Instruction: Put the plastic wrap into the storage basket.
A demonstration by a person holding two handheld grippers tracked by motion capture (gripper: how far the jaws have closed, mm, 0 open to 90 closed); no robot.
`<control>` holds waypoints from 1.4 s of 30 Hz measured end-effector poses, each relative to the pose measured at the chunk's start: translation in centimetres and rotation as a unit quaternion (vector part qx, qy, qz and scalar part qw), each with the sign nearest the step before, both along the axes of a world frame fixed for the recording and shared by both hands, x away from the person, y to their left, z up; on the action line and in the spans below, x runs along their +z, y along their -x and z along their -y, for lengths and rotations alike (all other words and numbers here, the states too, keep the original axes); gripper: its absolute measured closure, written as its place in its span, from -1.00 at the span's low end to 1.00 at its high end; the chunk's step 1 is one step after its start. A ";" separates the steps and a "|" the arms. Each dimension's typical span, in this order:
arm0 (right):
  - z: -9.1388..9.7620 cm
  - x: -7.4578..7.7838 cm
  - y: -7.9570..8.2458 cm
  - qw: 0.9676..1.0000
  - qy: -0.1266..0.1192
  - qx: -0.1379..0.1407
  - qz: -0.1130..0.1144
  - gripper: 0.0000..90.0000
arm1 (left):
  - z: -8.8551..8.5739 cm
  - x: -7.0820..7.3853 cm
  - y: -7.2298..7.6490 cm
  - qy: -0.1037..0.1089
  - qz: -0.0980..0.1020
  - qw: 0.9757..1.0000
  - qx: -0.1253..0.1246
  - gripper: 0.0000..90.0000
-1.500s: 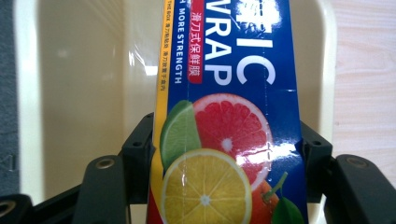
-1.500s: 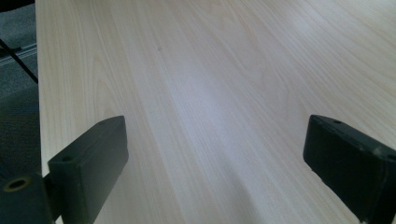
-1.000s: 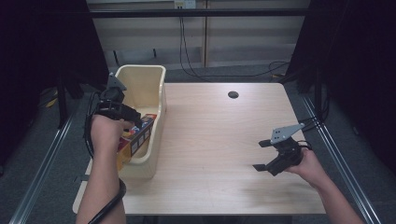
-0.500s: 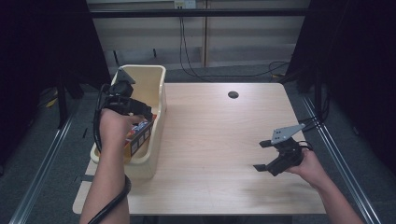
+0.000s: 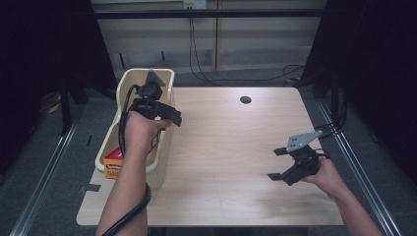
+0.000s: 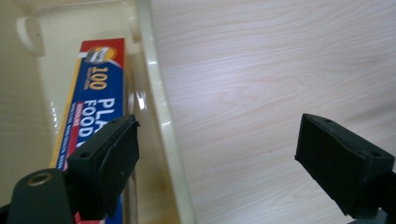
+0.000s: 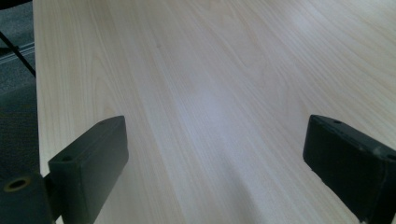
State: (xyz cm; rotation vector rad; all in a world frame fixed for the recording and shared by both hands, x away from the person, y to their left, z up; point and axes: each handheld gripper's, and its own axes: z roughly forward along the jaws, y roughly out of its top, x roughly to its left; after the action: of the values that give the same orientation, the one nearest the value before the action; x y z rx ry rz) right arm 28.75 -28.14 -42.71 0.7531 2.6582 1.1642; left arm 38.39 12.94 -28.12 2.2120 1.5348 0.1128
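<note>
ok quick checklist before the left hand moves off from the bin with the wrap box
1. Left claw open, jaws have just been opening, nothing between them: ok
2. Food wrap box lying inside the bin: ok
3. Left claw pads free of the box: ok
4. Left claw clear of the bin's rim: cannot tell, it hangs right over it
5. Right claw open, holding nothing, above the table: ok
</note>
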 end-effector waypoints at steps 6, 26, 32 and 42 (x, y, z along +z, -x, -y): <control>0.0 -0.1 0.0 1.000 0.002 -0.002 -0.003 -0.85 | 1.3 -0.1 0.0 0.005 0.011 1.000 -0.013 -0.76; 0.3 -0.3 0.0 1.000 0.004 -0.006 -0.003 -0.85 | 4.9 -1.2 -0.2 0.012 0.012 0.998 -0.058 -0.83; 0.3 -0.4 0.0 1.000 0.001 -0.005 -0.003 -0.85 | 5.8 -1.7 -0.2 0.018 0.013 0.997 -0.073 -0.83; 0.4 -0.6 0.0 1.000 0.006 -0.007 0.001 -0.85 | 7.0 -2.7 -0.1 0.029 0.015 0.996 -0.087 -0.83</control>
State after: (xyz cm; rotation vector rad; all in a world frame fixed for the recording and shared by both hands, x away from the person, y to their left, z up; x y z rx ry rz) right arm 28.77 -28.52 -43.29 0.7673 2.6506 1.1442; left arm 38.48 5.90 -30.82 2.2765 1.3064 0.0475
